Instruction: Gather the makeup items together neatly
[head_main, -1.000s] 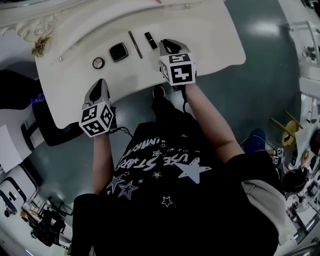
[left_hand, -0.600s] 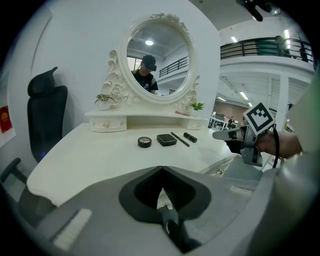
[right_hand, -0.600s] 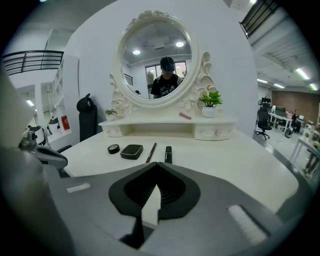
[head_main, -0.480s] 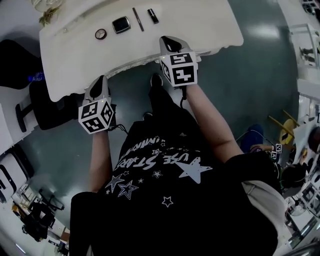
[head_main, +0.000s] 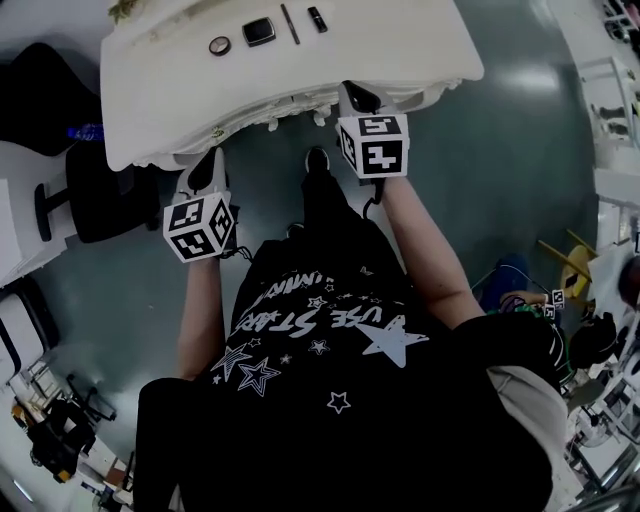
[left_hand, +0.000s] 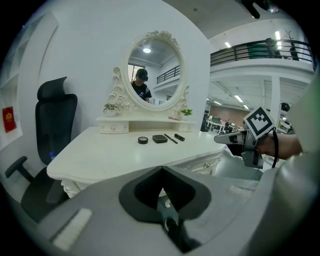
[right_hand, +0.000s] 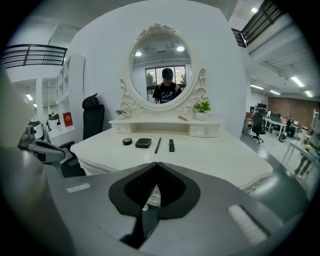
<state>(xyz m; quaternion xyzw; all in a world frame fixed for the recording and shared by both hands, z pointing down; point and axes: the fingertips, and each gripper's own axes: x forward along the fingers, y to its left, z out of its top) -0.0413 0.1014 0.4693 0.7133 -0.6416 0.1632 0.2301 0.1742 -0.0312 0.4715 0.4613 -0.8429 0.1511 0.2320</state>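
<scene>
It's a big open office hall with a balcony railing (left_hand: 260, 50), ceiling strip lights (right_hand: 297, 81) and distant desks (right_hand: 274, 123), where a white dressing table (right_hand: 215, 160) and oval mirror (right_hand: 162, 75) form a mock bedroom corner.

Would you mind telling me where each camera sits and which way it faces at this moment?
Head view: on the person's head, looking steeply down at the vanity table, both forearms, left gripper and right gripper.
Left gripper view: on the left gripper, facing the oval mirror across the table; own shut jaws and the right gripper show.
Right gripper view: on the right gripper, facing the mirror; own shut jaws show.
All three share the row of makeup items.
</scene>
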